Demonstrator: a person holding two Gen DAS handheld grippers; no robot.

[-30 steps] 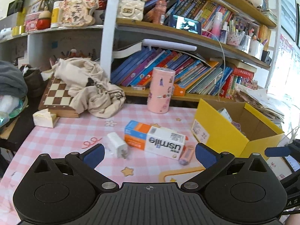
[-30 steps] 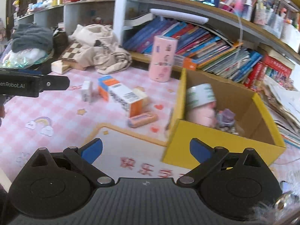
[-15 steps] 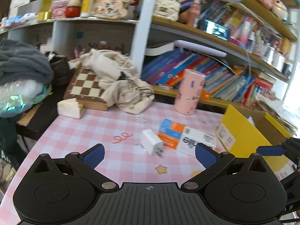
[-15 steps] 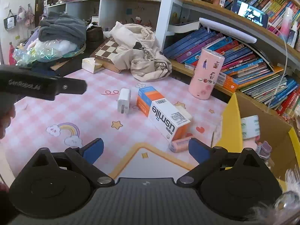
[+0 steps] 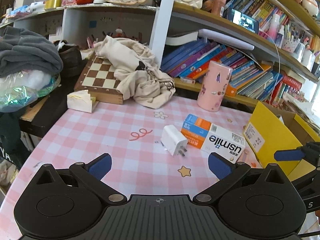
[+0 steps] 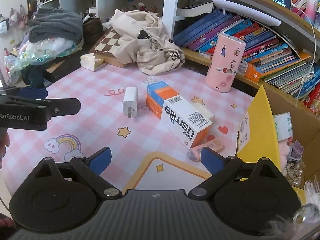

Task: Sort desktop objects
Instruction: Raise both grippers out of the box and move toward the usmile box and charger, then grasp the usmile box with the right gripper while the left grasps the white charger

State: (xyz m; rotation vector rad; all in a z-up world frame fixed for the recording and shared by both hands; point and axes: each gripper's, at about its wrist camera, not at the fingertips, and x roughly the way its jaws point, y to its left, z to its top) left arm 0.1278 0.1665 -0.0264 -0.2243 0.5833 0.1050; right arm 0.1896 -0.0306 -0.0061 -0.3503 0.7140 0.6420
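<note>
A white charger plug point(image 5: 173, 142) lies on the pink checked desk mat, also in the right wrist view point(image 6: 130, 101). Beside it lies an orange, blue and white usmile box point(image 5: 214, 140) point(image 6: 178, 114). A small pink comb-like item point(image 6: 206, 148) lies by the box's near end. A yellow cardboard box point(image 5: 276, 140) point(image 6: 260, 132) stands at the right and holds a tape roll point(image 6: 283, 126) and small toys. My left gripper point(image 5: 159, 166) is open and empty, short of the plug. My right gripper point(image 6: 155, 160) is open and empty, above the mat's front.
A pink sticker-covered cylinder point(image 5: 215, 86) stands at the back by a shelf of books. A chessboard point(image 5: 100, 76) with a beige cloth bag point(image 5: 140, 78) and a tissue pack point(image 5: 81, 101) lie back left. Grey clothes point(image 5: 26, 54) are piled left.
Both cameras have swung left and pulled back. The plug and usmile box now sit nearer the middle of both views, and the yellow box has slid to the right edge. Both grippers stay open.
</note>
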